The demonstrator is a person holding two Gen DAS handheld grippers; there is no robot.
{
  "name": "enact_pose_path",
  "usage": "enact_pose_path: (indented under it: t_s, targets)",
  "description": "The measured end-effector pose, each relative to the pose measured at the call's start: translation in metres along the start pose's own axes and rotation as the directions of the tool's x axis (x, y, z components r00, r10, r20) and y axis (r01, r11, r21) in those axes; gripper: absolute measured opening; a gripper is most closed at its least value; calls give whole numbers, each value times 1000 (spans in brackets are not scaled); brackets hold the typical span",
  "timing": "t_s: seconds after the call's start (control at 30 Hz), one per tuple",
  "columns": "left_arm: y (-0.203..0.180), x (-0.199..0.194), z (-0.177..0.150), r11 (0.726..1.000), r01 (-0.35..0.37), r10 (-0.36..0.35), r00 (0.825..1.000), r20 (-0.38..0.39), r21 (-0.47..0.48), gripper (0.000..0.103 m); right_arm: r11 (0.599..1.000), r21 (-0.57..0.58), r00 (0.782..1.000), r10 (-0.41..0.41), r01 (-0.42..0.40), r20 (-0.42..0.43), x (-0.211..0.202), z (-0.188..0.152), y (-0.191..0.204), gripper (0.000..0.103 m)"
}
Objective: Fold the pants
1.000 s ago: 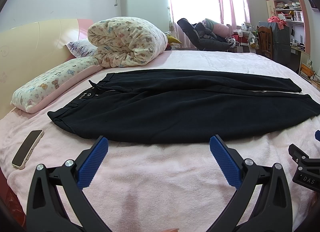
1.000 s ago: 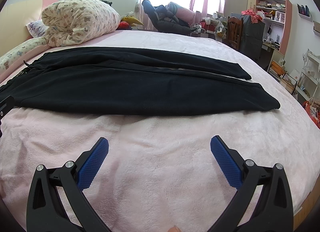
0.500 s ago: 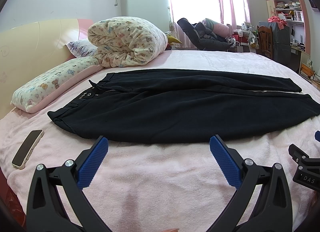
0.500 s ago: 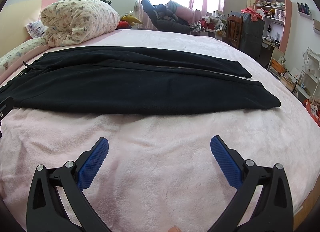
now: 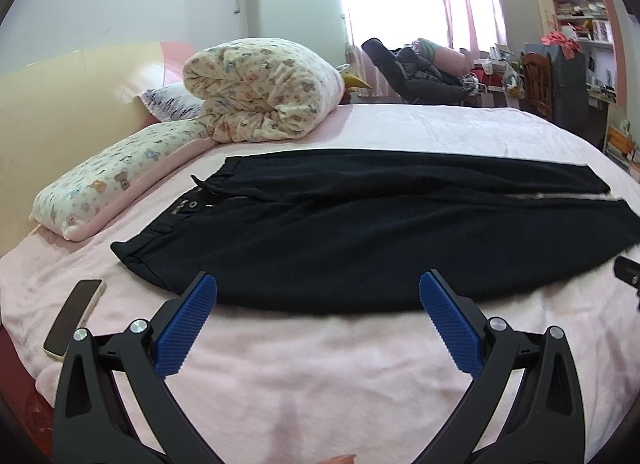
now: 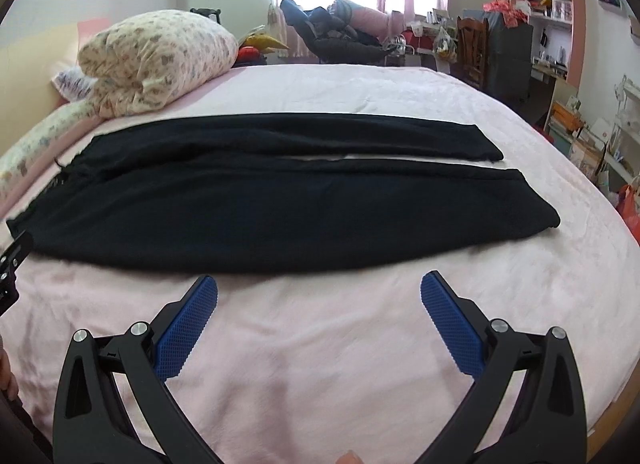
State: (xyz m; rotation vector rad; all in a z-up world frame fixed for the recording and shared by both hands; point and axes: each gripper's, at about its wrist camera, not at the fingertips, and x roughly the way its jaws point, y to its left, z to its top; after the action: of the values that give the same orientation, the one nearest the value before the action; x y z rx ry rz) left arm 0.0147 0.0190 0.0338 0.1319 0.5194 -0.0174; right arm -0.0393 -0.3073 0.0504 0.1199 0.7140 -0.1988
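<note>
Black pants (image 5: 360, 232) flat on pink bed (image 5: 320, 364) (waistband left); left claw (image 5: 318, 296) and right claw (image 6: 319, 296) both spread wide, empty, near edge.

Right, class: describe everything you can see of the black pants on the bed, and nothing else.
The black pants look like soft, fleecy knit. They lie flat and unfolded on the pink blanket, spread sideways across it. The waistband, with a drawstring and small eyelets, points toward the floral pillow; the cuffs point the other way. The two legs lie side by side with a thin strip of blanket showing between them. Neither gripper touches them; only the blanket does.
</note>
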Motion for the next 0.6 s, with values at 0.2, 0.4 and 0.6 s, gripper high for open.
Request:
enact_pose_path:
  t_s: [0.2, 0.4, 0.6]
  targets:
    - [15, 26, 40, 998, -44, 45, 999, 7, -37, 101, 991, 131, 990, 29, -10, -140, 30, 59, -42, 102]
    - [19, 61, 41, 994, -7, 5, 1000, -16, -105, 101, 913, 407, 969, 94, 7, -227, 76, 132, -102, 102]
    - [9, 75, 27, 999, -30, 32, 999, 38, -38, 101, 782, 622, 954, 222, -50, -203, 135, 173, -142, 102]
